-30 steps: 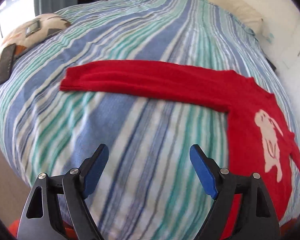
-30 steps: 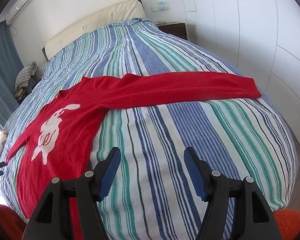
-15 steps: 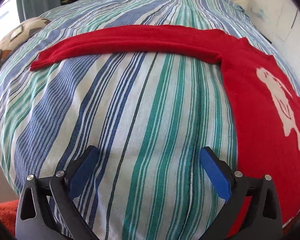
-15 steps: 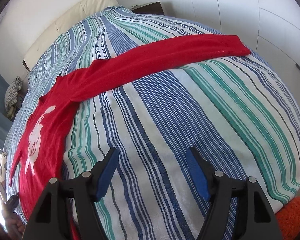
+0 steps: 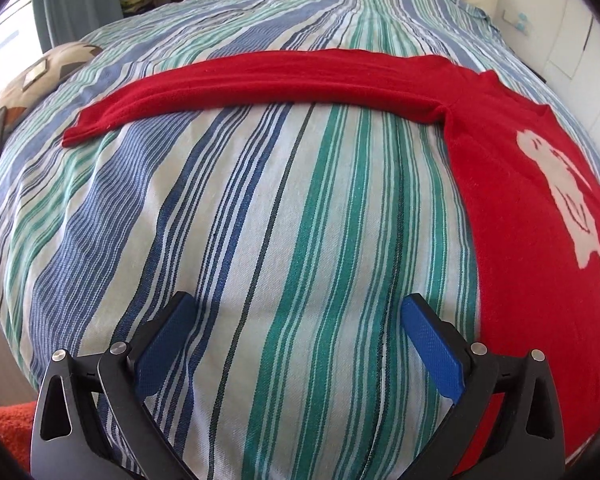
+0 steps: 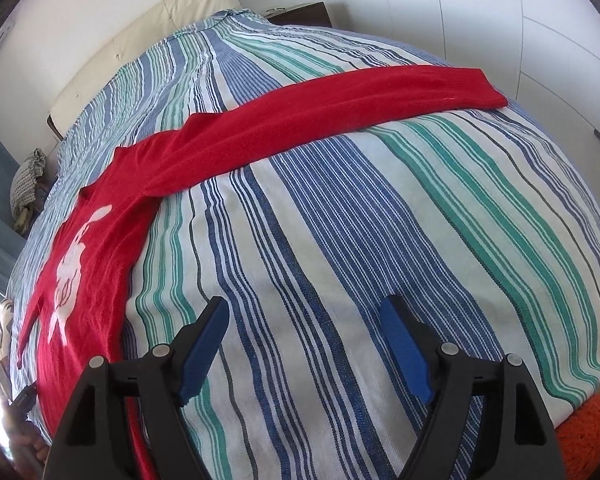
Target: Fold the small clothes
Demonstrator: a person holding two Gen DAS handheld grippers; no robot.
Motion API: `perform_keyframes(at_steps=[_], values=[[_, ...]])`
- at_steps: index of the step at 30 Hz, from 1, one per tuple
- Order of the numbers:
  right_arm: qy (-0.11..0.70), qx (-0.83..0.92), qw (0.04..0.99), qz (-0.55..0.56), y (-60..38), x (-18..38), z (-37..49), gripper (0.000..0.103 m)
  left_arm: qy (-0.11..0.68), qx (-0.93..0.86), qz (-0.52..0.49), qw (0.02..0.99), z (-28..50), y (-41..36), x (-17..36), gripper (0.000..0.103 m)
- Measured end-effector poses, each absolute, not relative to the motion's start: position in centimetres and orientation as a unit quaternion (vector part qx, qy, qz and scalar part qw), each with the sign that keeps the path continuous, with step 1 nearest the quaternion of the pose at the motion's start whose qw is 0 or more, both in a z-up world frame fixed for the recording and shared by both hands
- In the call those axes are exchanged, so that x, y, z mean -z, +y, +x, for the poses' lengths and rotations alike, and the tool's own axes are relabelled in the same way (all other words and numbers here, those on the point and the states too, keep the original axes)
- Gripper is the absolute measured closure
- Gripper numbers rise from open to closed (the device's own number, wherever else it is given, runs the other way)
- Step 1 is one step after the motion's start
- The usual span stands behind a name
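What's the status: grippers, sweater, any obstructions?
Left gripper open, empty. Right gripper open, empty. Red sweater flat on striped bedspread, sleeves spread, unfolded. Nothing in the way.

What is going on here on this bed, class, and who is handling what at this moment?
A person holds a claw in each hand above a striped bedspread. A red sweater with a white animal motif lies flat on it, both sleeves stretched out sideways. The left claw and the right claw are both open and empty, over bare bedspread short of the sleeves. Neither touches the sweater, and no fold has been made yet.
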State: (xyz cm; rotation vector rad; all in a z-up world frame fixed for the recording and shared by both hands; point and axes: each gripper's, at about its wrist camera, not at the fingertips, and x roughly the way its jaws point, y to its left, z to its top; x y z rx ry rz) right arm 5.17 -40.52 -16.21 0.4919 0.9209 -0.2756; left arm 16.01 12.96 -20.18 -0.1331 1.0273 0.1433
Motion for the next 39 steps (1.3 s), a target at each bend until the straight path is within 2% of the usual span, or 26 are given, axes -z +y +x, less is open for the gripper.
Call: perform_keyframes(at_steps=[7, 9, 10, 39], values=[[0.376, 0.149, 0.883, 0.238, -40.9, 13.5, 3.5, 0.025, 0.487, -0.068, -0.066, 0.868, 15.8, 12.9, 20.2, 0.0], [0.363, 0.152, 0.887, 0.241, -41.1, 12.9, 3.2, 0.019, 0.487, -0.069, -0.066, 0.868, 15.8, 12.8, 20.2, 0.0], [0.364, 0.154, 0.886, 0.243, -41.1, 12.9, 3.1, 0.017, 0.487, -0.07, -0.066, 0.868, 15.8, 12.8, 20.2, 0.0], [0.369, 0.168, 0.877, 0.257, -41.8, 13.3, 2.9, 0.017, 0.481, -0.073, -0.058, 0.872, 15.6, 12.3, 20.2, 0.0]])
